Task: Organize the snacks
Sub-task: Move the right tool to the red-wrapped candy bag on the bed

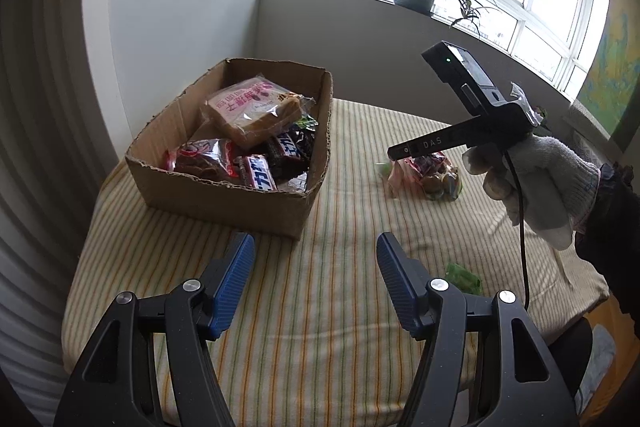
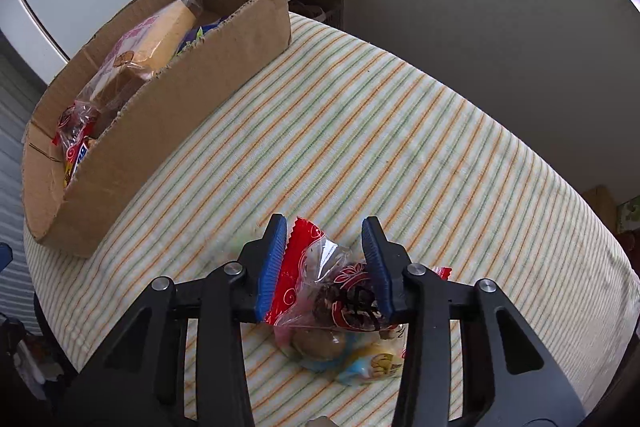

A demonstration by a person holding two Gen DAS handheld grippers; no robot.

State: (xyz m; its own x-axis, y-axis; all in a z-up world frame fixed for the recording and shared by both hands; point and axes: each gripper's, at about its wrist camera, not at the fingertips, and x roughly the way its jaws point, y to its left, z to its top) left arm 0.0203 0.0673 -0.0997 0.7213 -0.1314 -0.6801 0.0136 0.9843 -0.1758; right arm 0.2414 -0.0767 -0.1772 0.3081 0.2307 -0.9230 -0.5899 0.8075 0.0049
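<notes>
Covering the table, a striped cloth (image 1: 320, 307) in cream, orange and green carries everything we see. Toward its far left stands a torn-edged cardboard box (image 1: 224, 195), already holding a wrapped slice of bread (image 1: 252, 115), dark chocolate bars (image 1: 260, 177) and a red-and-clear cake packet (image 1: 200, 159). Our right gripper (image 2: 325, 267), held in a white-gloved hand (image 1: 536, 183), points steeply down at a small pile of snacks well to the right of the box; its blue pads press on both sides of a red-and-clear snack packet (image 2: 320, 287), which sits atop two paler wrapped sweets (image 2: 340, 351). Our left gripper (image 1: 316, 283) hovers over bare cloth with its jaws apart, gripping nothing. A small green candy (image 1: 464, 277) lies just beside its right finger.
</notes>
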